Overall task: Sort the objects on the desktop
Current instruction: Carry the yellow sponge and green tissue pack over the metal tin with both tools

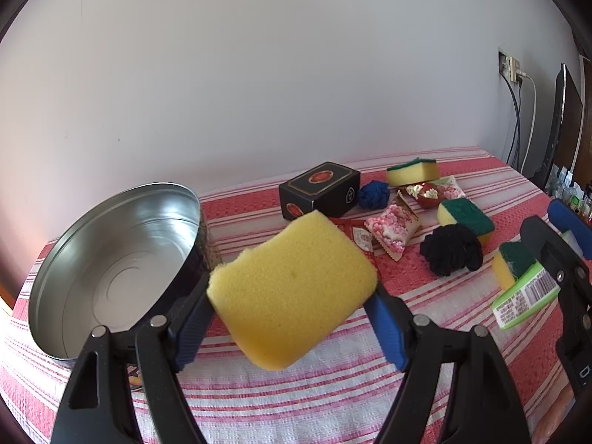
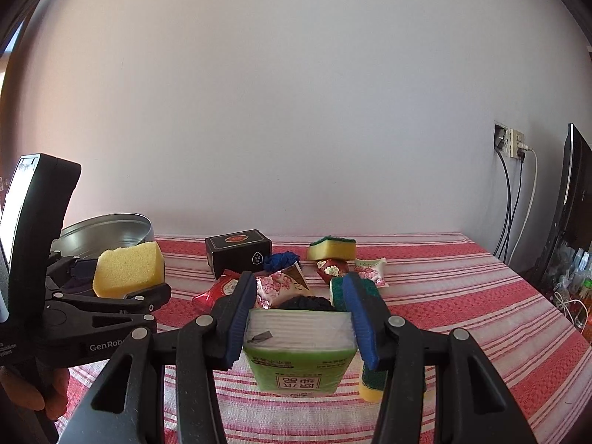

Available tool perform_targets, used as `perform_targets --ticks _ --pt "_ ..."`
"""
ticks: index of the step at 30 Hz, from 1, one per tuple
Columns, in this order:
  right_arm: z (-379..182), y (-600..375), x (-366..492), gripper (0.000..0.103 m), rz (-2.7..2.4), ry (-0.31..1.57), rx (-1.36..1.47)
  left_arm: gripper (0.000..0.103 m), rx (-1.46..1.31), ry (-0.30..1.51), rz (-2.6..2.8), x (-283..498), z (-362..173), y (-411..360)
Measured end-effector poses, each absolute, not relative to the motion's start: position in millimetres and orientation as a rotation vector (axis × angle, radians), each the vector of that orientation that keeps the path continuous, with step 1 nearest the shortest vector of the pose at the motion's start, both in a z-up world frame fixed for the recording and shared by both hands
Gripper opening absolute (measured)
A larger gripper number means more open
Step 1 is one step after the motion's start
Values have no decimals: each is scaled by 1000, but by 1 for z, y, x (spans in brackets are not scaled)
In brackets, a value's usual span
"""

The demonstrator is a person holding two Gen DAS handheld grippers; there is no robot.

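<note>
Sponge [image 1: 292, 290], plain yellow, sits clamped between the blue pads of the left hand-held gripper [image 1: 292, 307], lifted clear of the striped cloth on the surface [image 1: 296, 399]. Just beside it, at the surface's left edge, stands an open round metal tin [image 1: 111, 259]. The right hand-held gripper [image 2: 298, 320] is clamped on a green tissue pack [image 2: 299, 355], also raised above the cloth. Toward the far edge lie a black box [image 1: 320, 188], a blue knotted ball [image 1: 373, 193], a black scrunchie [image 1: 452, 249], pink and red snack packets [image 1: 394, 227], and three green-topped scouring sponges [image 1: 466, 217].
</note>
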State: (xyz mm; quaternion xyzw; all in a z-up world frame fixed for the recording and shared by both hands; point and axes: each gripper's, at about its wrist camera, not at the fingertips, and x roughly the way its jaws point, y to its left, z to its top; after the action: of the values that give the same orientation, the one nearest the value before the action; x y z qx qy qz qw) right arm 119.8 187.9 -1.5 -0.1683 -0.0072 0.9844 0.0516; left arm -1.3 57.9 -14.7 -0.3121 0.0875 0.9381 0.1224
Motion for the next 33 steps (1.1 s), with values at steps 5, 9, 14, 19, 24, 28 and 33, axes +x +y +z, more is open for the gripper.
perform_targets --ticks 5,9,14,19,24,28,33 --pt "-1 185 124 52 2997 -36 -498 78 -906 243 2740 0 -12 56" --pt "0 181 127 52 2998 -51 -493 78 -899 238 2742 2 -10 55" --pt "1 174 131 52 3008 -58 -489 78 -878 245 2749 5 -7 53" --pt "5 163 134 52 3028 -77 -475 78 -870 233 2754 6 -4 48" --pt "7 151 133 52 3053 -85 -471 78 -856 229 2765 8 -1 39" --pt "10 138 133 52 3072 -103 -461 78 -851 214 2778 6 2 29" --pt "13 122 127 52 3097 -113 -462 78 -842 195 2803 4 5 11"
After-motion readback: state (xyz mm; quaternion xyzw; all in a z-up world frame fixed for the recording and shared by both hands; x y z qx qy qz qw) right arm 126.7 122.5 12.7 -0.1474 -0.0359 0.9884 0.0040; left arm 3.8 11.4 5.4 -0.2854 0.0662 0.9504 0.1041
